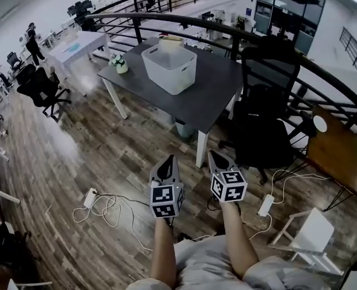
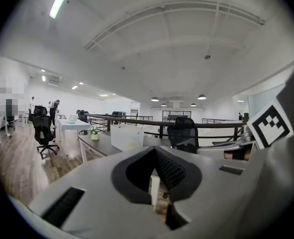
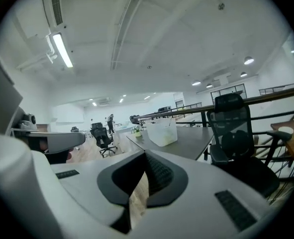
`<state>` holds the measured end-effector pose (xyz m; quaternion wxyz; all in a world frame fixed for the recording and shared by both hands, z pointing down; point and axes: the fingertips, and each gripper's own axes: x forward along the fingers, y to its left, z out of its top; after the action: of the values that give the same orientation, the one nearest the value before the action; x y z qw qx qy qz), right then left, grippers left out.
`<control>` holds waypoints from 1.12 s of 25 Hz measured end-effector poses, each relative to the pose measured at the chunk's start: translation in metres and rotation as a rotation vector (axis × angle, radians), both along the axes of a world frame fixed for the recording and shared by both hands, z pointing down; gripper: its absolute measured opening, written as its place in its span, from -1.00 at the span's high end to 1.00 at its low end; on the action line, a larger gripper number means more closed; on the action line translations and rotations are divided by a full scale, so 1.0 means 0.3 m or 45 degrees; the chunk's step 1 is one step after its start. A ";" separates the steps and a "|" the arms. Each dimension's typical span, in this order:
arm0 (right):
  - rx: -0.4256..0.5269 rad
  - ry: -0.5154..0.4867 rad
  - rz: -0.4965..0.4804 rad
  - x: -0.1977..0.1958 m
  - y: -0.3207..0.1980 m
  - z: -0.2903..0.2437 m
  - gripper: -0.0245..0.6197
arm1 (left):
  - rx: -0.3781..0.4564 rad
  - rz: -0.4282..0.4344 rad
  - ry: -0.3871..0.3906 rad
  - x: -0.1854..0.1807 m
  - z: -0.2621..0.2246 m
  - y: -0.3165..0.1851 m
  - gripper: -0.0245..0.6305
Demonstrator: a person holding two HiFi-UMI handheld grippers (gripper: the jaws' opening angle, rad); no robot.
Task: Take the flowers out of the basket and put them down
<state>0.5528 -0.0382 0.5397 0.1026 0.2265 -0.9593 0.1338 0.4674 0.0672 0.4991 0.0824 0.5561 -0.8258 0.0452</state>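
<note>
left hand-held gripper (image 1: 167, 161), right hand-held gripper (image 1: 216, 156) closed; basket (image 1: 169, 71) well ahead

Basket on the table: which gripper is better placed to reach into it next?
Left, marginally. The left gripper lines up with the basket; the right gripper sits off to the side. Both are shut, empty, short of the table.
</note>
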 end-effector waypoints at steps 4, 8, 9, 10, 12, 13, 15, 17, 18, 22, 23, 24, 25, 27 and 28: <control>-0.012 -0.028 0.003 -0.076 0.090 0.005 0.88 | -0.007 0.016 -0.002 -0.099 0.009 0.079 0.88; -0.008 -0.002 0.001 -0.115 0.107 -0.001 0.88 | 0.006 0.004 0.024 -0.156 0.016 0.116 0.88; -0.005 0.001 0.001 -0.121 0.104 -0.009 0.88 | 0.011 -0.005 0.032 -0.166 0.013 0.122 0.88; -0.005 0.001 0.000 -0.127 0.101 -0.019 0.88 | 0.014 -0.014 0.039 -0.175 0.009 0.128 0.88; -0.016 -0.006 -0.003 -0.147 0.098 -0.031 0.88 | 0.014 -0.026 0.052 -0.200 0.007 0.139 0.88; -0.027 -0.013 -0.012 -0.168 0.099 -0.030 0.88 | 0.009 -0.033 0.056 -0.220 0.012 0.143 0.88; -0.045 -0.020 -0.043 -0.229 0.098 -0.021 0.88 | -0.003 -0.050 0.058 -0.276 0.024 0.145 0.88; -0.038 -0.012 -0.064 -0.294 0.073 -0.018 0.88 | -0.004 -0.069 0.052 -0.334 0.022 0.127 0.88; -0.033 -0.012 -0.068 -0.325 0.050 -0.017 0.88 | 0.000 -0.078 0.048 -0.362 0.019 0.114 0.88; -0.070 -0.082 -0.061 -0.460 -0.063 -0.032 0.88 | -0.042 -0.108 -0.039 -0.503 -0.011 0.070 0.88; -0.077 -0.094 -0.058 -0.486 -0.092 -0.041 0.88 | -0.045 -0.124 -0.054 -0.541 -0.027 0.059 0.88; -0.077 -0.099 -0.054 -0.507 -0.124 -0.049 0.88 | -0.036 -0.140 -0.054 -0.575 -0.042 0.045 0.88; -0.074 -0.101 -0.049 -0.526 -0.158 -0.059 0.88 | -0.022 -0.151 -0.049 -0.605 -0.054 0.025 0.88; -0.066 -0.118 -0.042 -0.566 -0.233 -0.087 0.88 | -0.017 -0.150 -0.059 -0.652 -0.069 -0.030 0.88; -0.060 -0.128 -0.048 -0.585 -0.268 -0.102 0.88 | -0.024 -0.143 -0.073 -0.670 -0.074 -0.062 0.88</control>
<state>0.3772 -0.1186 0.5091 0.0621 0.1987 -0.9639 0.1657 0.2664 0.0487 0.4769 0.0664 0.5065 -0.8573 0.0642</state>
